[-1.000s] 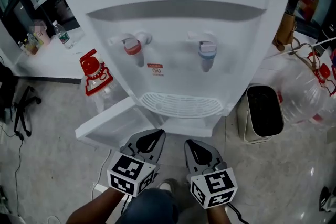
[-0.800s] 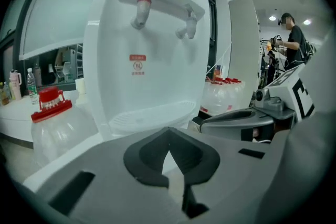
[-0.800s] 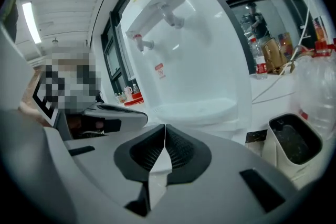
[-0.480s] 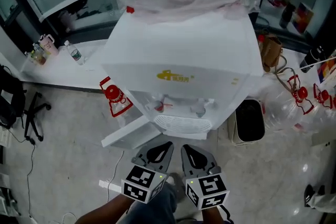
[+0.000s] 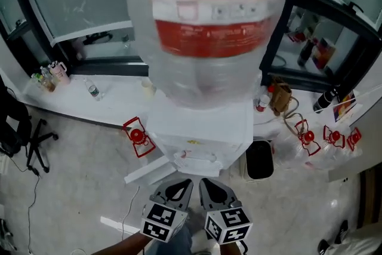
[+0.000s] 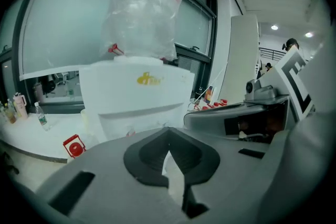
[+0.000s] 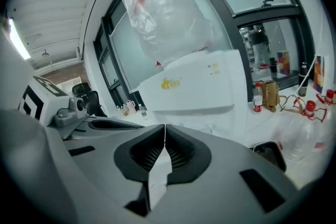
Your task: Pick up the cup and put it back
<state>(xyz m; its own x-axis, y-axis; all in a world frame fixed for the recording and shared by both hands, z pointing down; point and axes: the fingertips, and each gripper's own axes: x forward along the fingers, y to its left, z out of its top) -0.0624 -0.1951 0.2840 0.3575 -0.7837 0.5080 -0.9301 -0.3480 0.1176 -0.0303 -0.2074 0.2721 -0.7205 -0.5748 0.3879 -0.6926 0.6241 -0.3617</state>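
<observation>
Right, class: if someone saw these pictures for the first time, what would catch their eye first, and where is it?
The clear water bottle with its red label band fills the top centre of the head view, sitting on a white dispenser. Below it, at the bottom edge, the left gripper and right gripper sit side by side with jaws together and nothing between them. Red bottle caps lie to the dispenser's right.

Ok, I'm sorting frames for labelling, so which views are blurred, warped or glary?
Head view: the water bottle looms close and smeared, its red label unreadable, while the floor looks sharper. Left gripper view: fisheye bows the window frame, corners go black, ceiling lights glare at upper right. Right gripper view: same bowing and dark corners, with a strip light blown out at the left edge.
</observation>
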